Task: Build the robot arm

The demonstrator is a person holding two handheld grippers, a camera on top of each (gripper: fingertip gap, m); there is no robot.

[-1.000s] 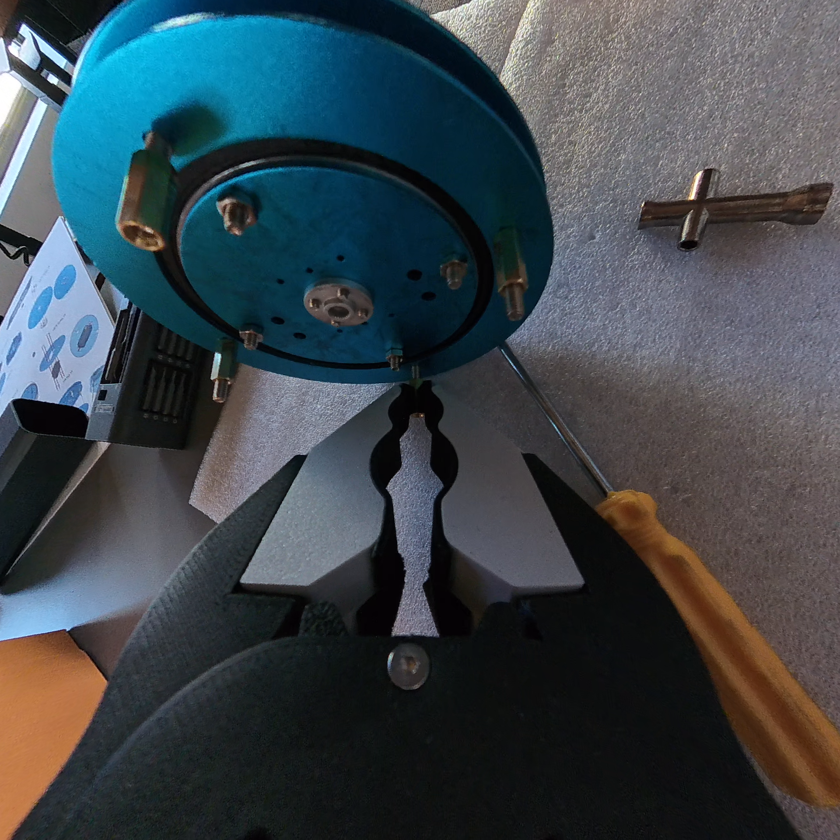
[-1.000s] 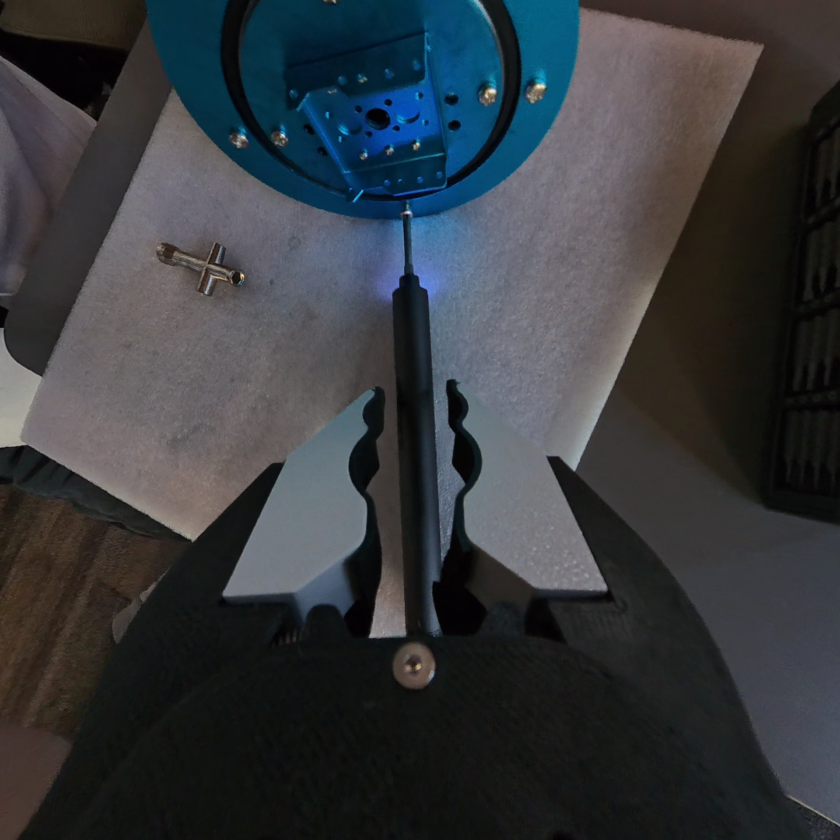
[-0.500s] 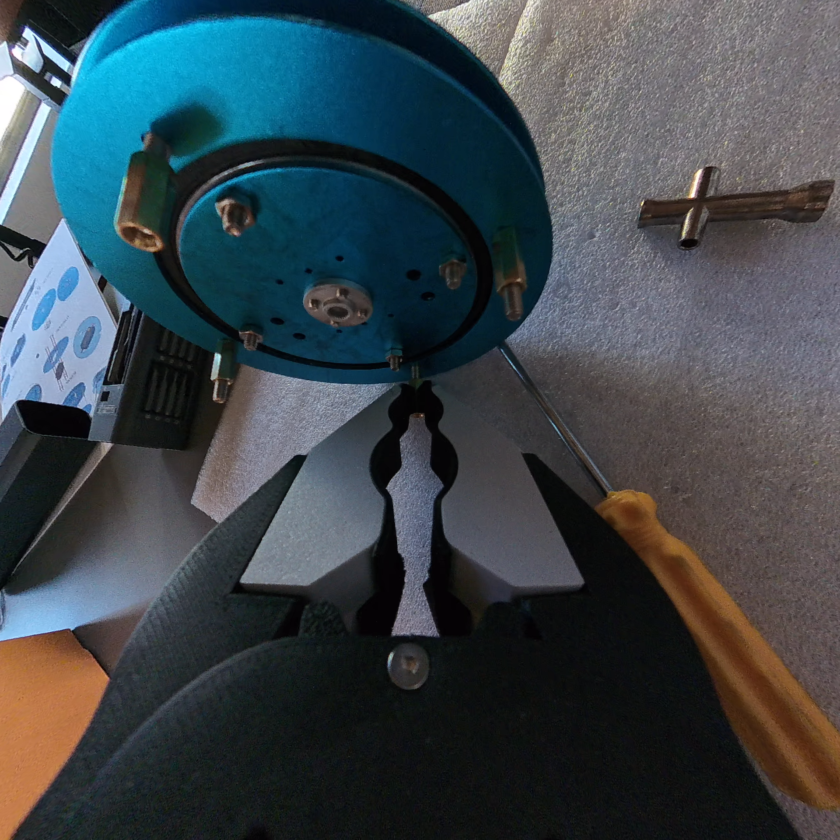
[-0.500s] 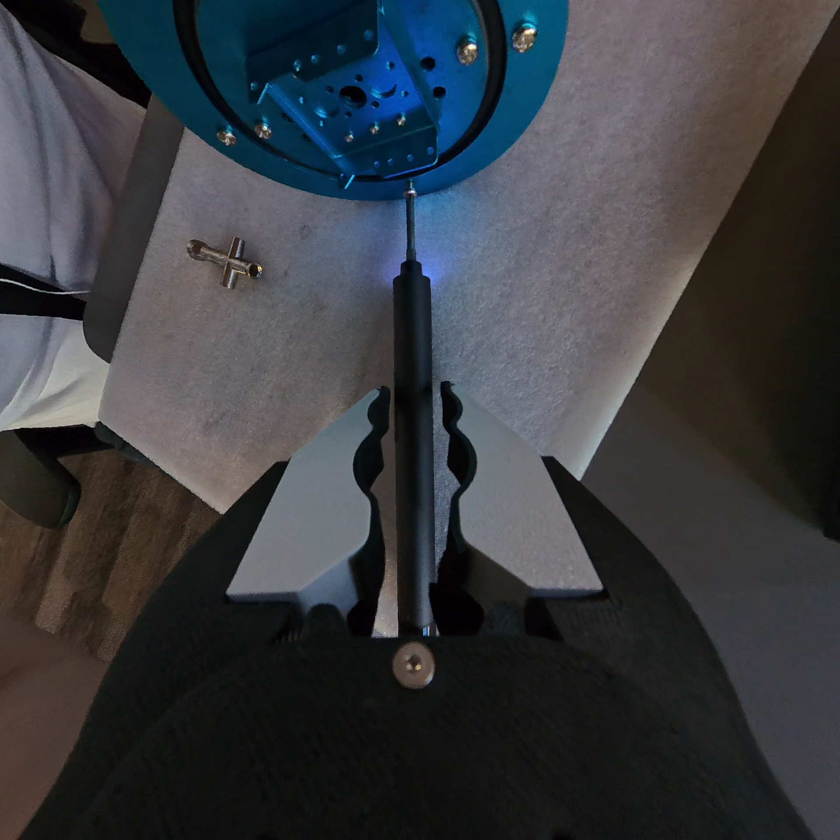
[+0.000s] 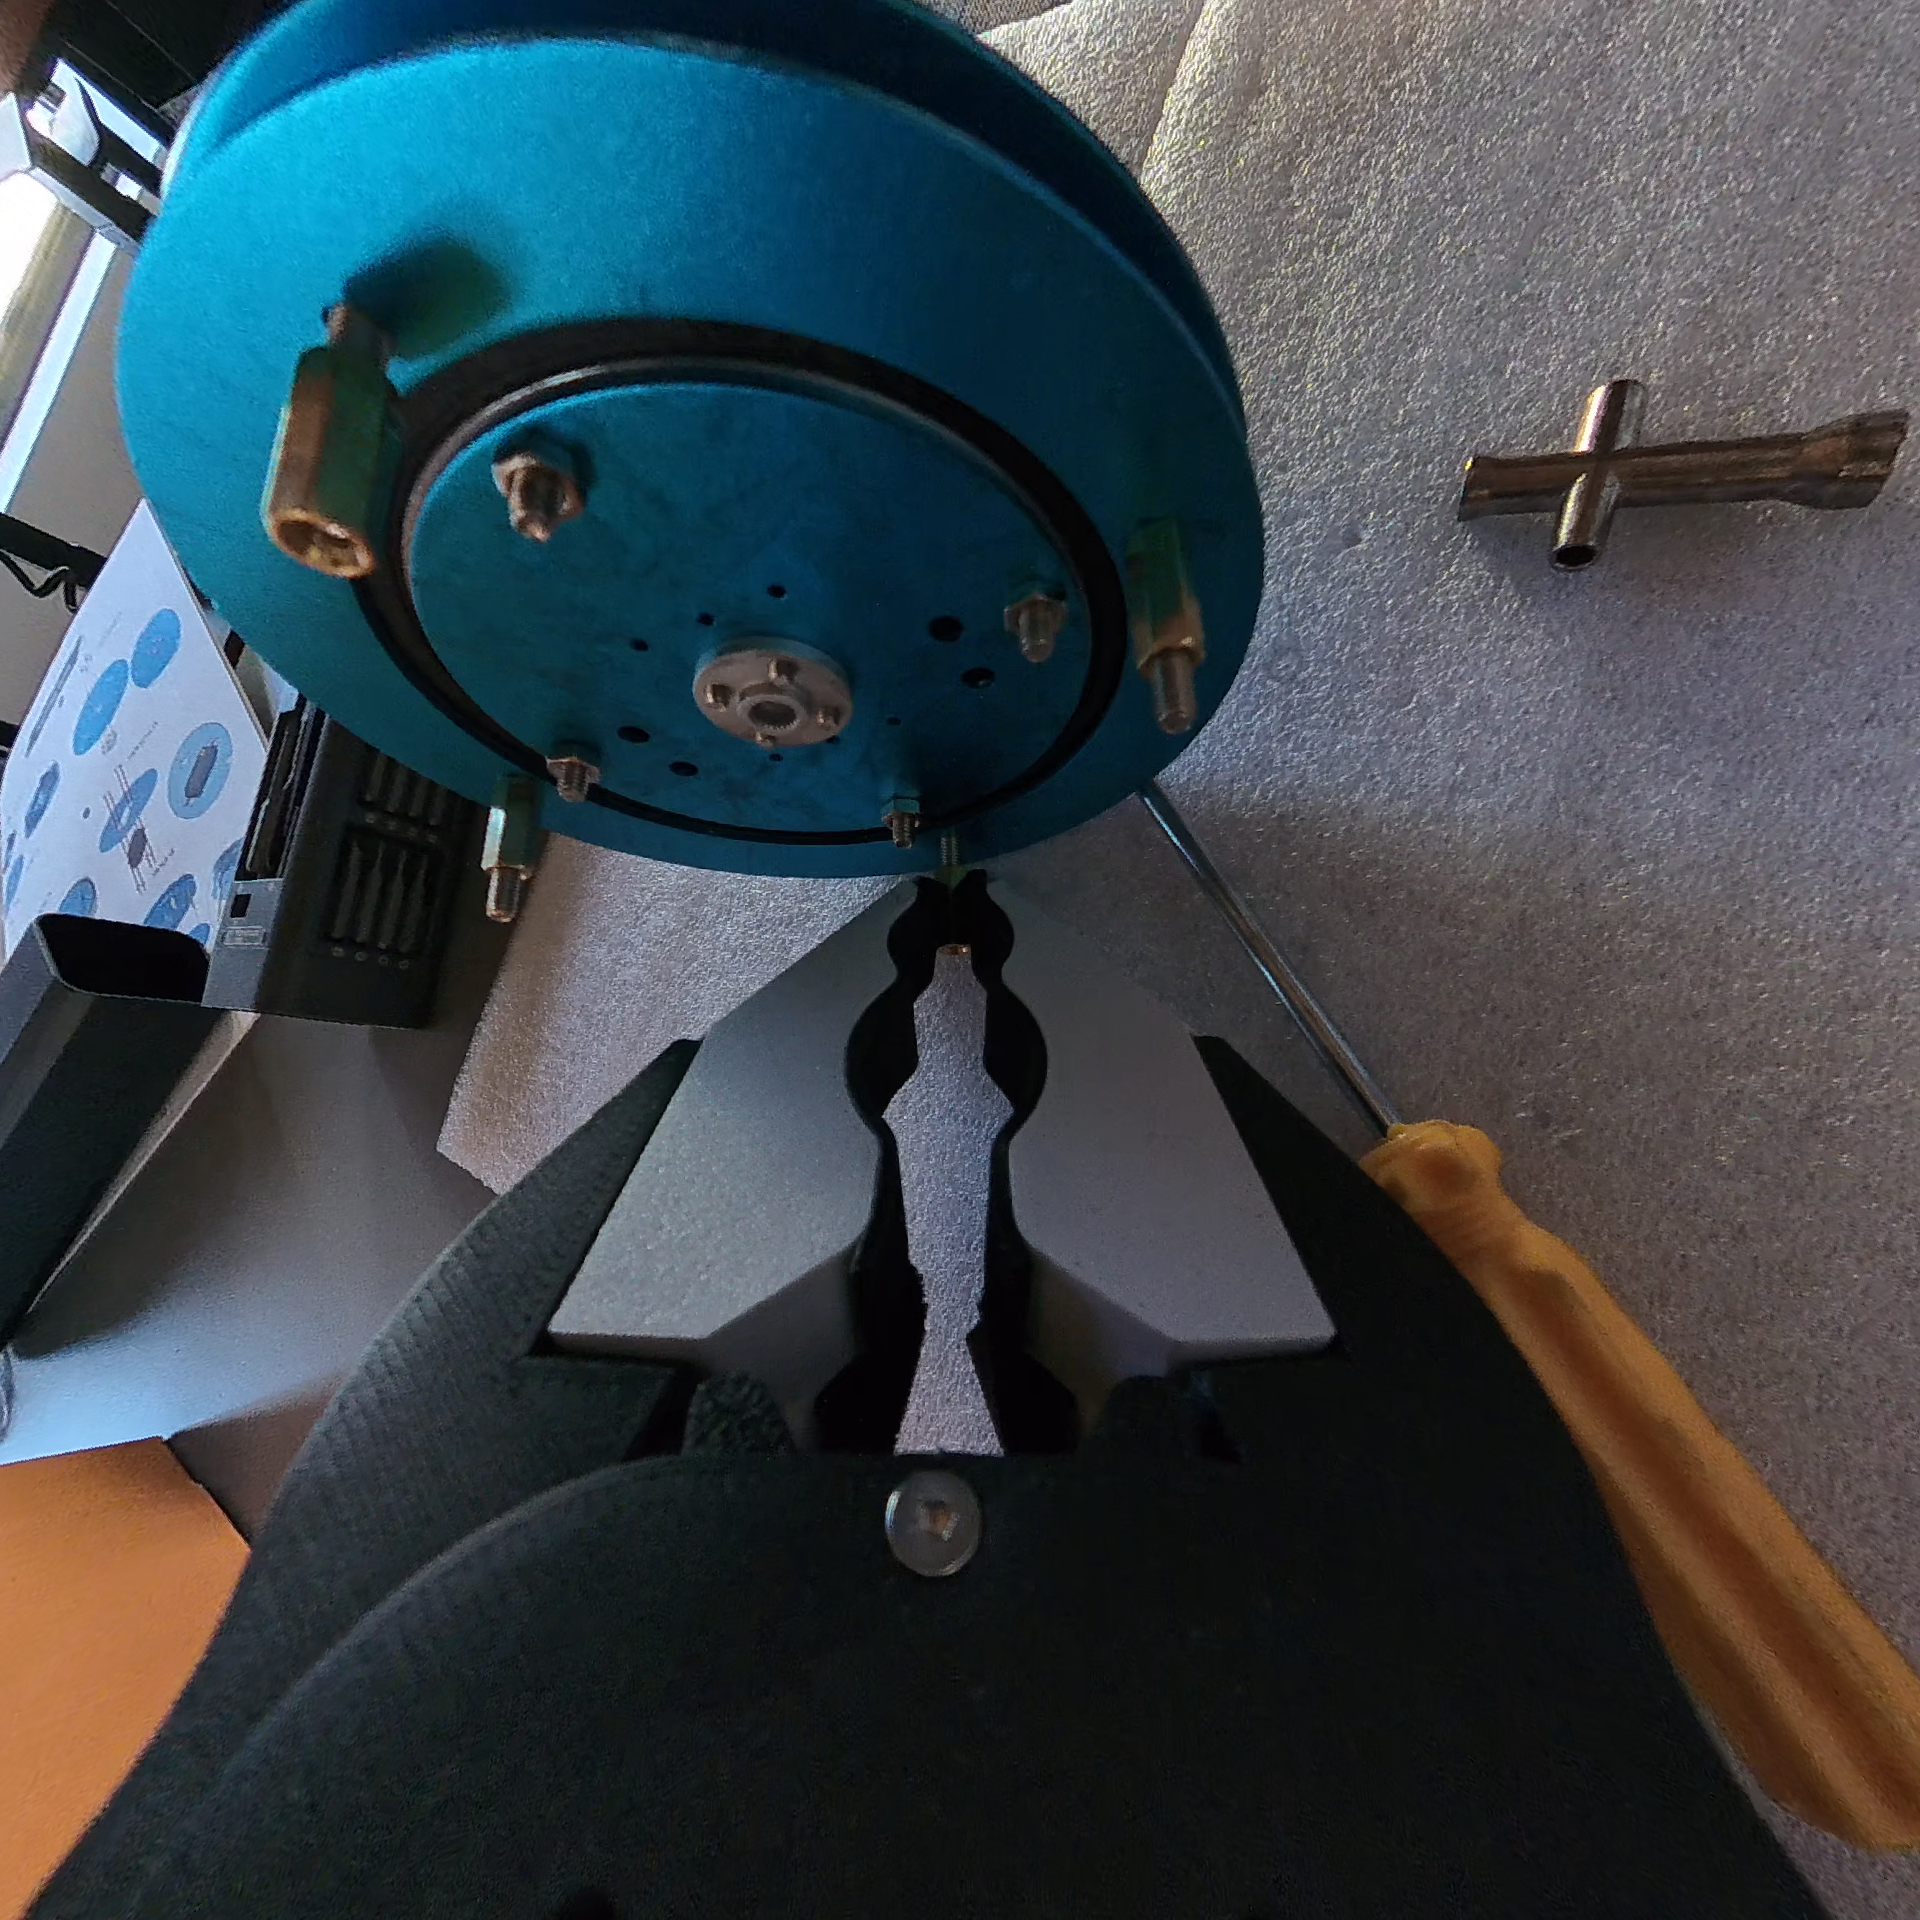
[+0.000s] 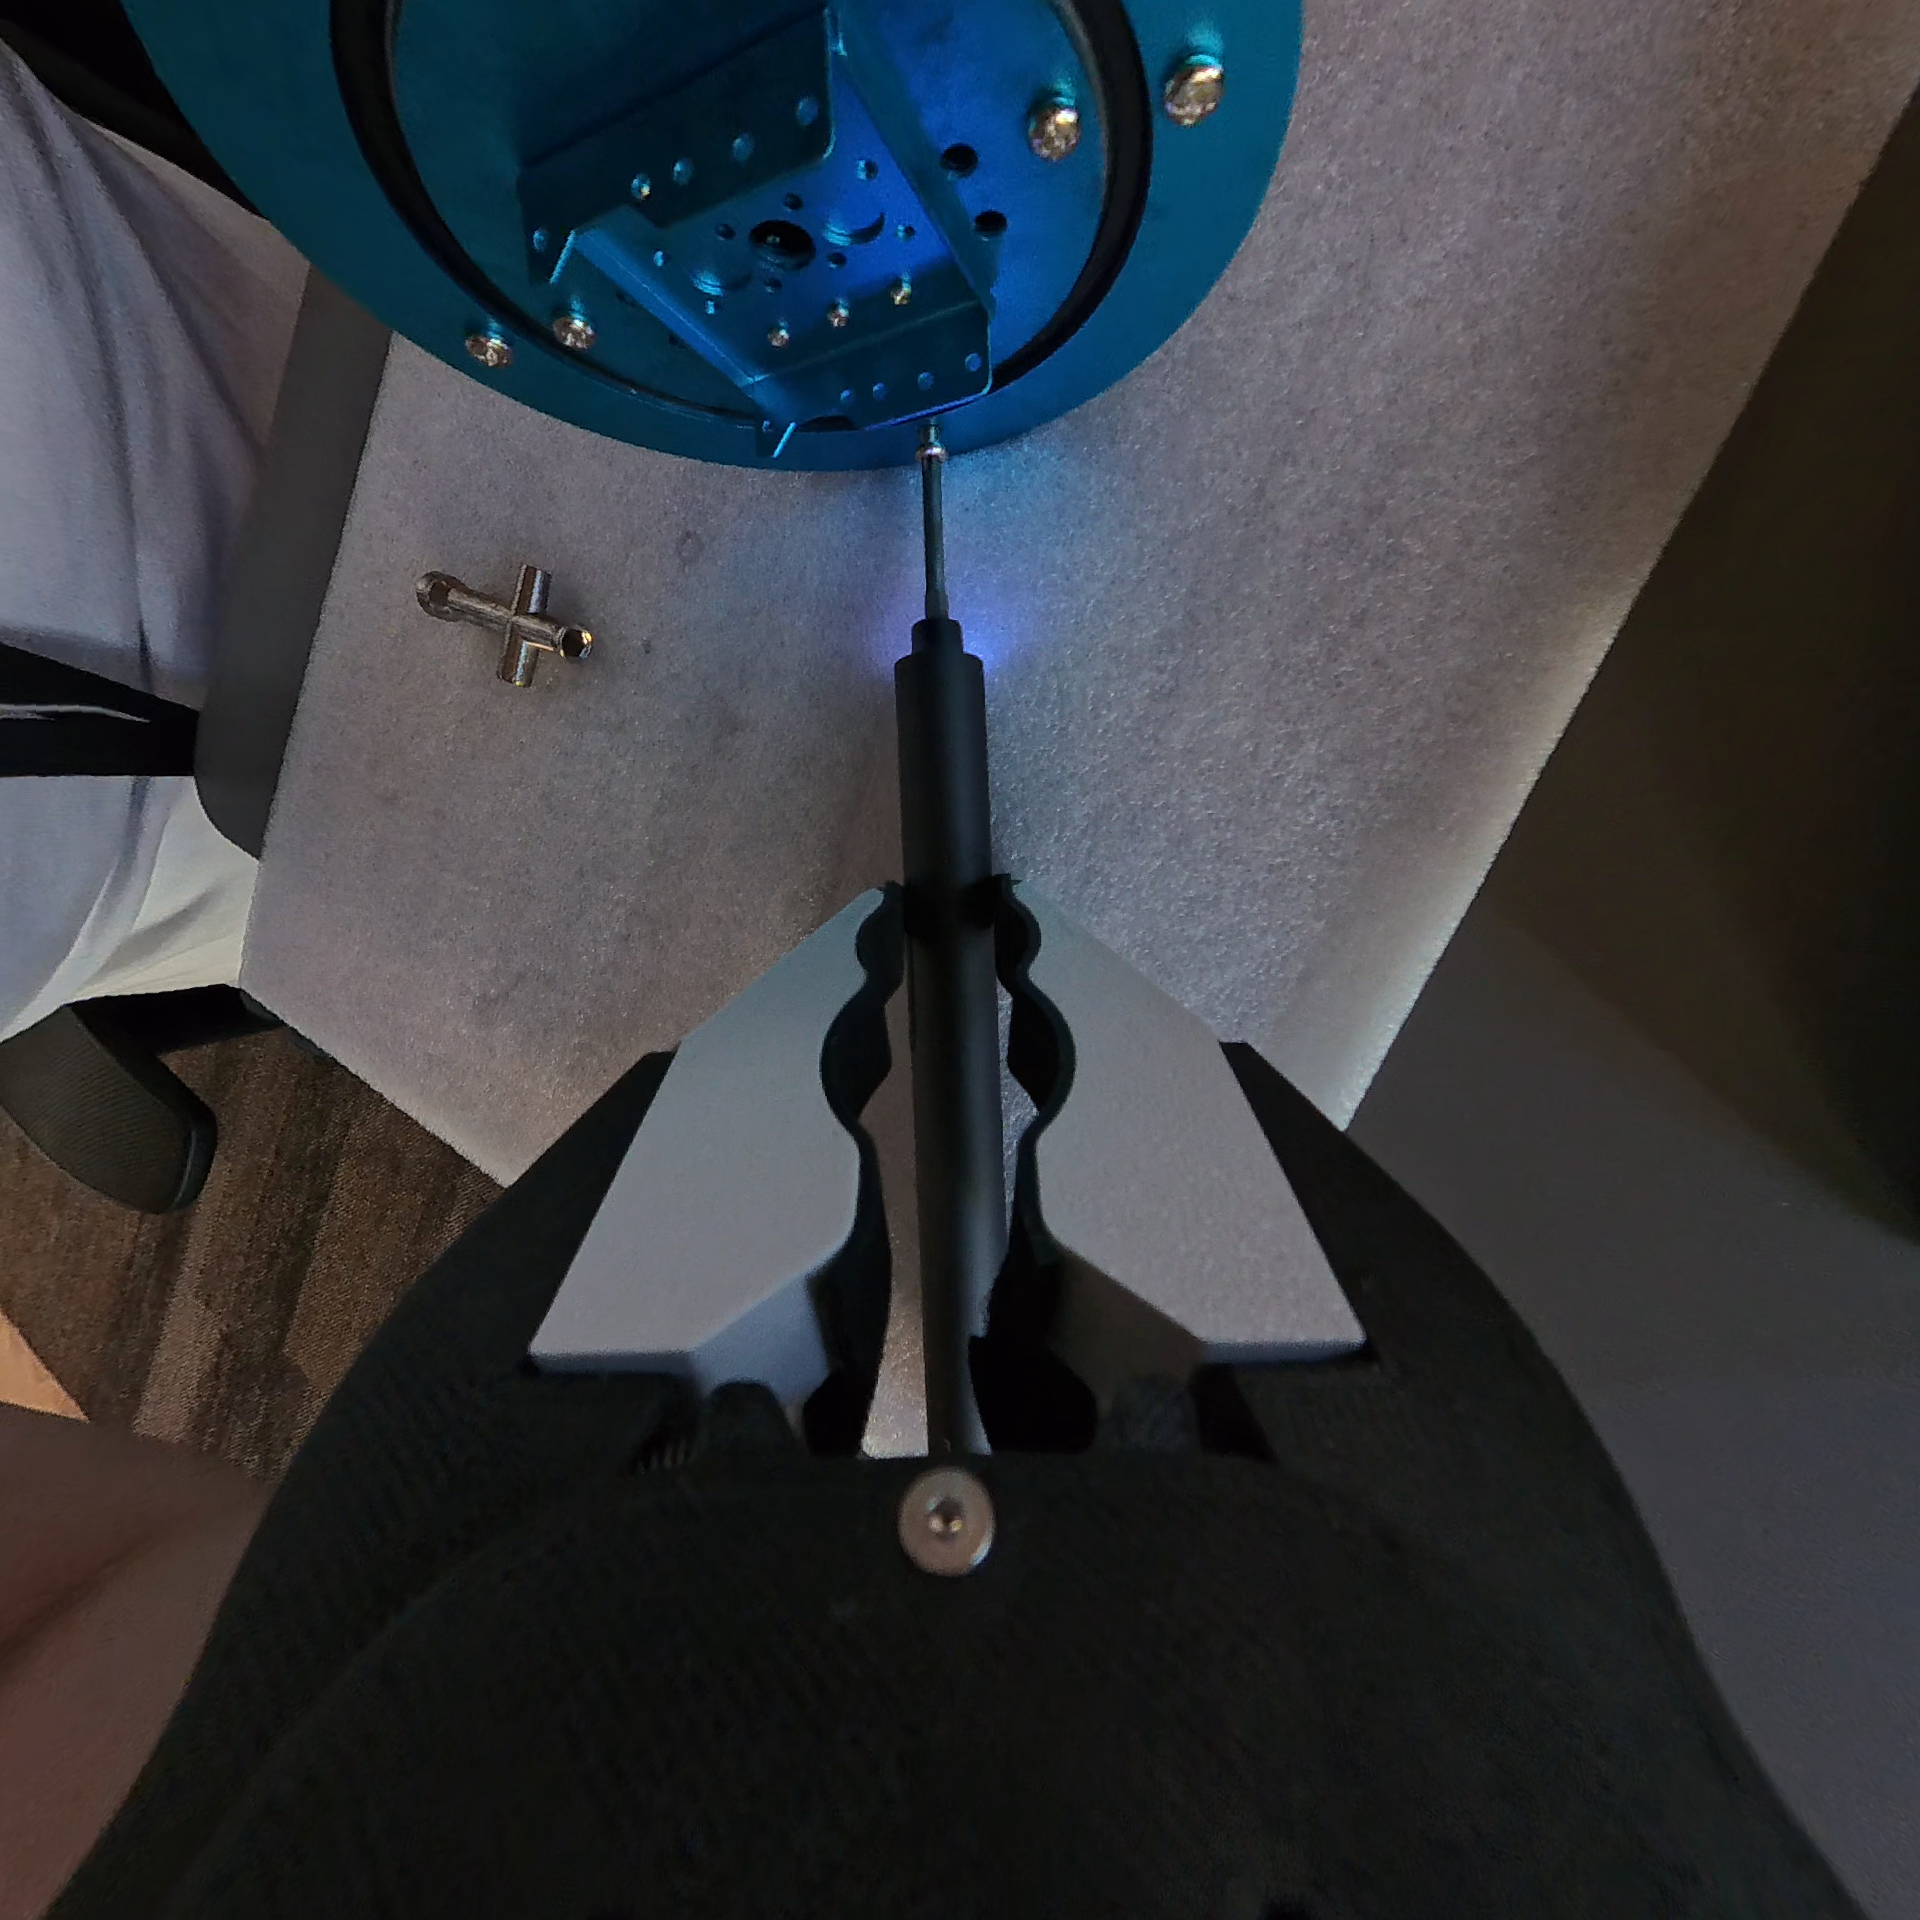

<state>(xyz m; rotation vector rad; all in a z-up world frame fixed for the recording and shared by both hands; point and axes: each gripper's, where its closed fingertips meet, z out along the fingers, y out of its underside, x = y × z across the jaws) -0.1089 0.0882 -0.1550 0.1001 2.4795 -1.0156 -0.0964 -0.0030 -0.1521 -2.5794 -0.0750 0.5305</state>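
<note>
A blue round disc assembly (image 5: 665, 343) with brass standoffs and nuts is tilted up above a grey foam pad (image 5: 1558, 935). My left gripper (image 5: 951, 894) is shut on a small brass standoff (image 5: 953, 943) at the disc's lower edge. In the right wrist view the disc's other face (image 6: 1195, 260) shows a blue metal bracket. My right gripper (image 6: 948, 894) is shut on a black electric screwdriver (image 6: 940, 748) with a blue glow at its nose. Its thin bit meets a small screw (image 6: 932, 449) at the disc's rim.
A cross-shaped metal wrench (image 5: 1683, 478) lies on the pad; it also shows in the right wrist view (image 6: 509, 629). A yellow-handled screwdriver (image 5: 1621, 1434) lies right of my left gripper. A black bit case (image 5: 364, 883) and printed sheet (image 5: 114, 727) sit left. A person's white garment (image 6: 94, 623) is left. My hands' fingertips stand some 10 cm from each other. The left tips stand about 15 cm off the black bit case (image 5: 364, 883).
My right gripper has moved closer to the disc and swung round it, and its jaws have closed tighter on the black screwdriver. The left gripper and disc have stayed put.
</note>
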